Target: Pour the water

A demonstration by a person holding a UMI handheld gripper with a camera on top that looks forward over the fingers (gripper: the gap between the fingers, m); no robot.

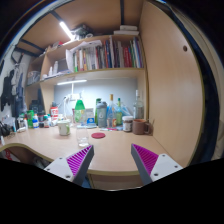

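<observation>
My gripper [112,160] is open and empty, its two purple pads [80,160] wide apart above the near edge of a light wooden desk [105,150]. Far beyond the fingers, at the back of the desk, stand several bottles: a green one [80,110] and clear ones [101,113]. A small clear cup [64,128] and a brown mug [139,126] stand there too. A round red coaster [98,135] lies on the desk ahead of the fingers. Nothing is between the fingers.
A bookshelf [100,55] full of books hangs above the desk. A tall wooden cabinet [170,85] stands to the right. More small items crowd the desk's back left [35,118]. A ceiling light [65,30] shines above.
</observation>
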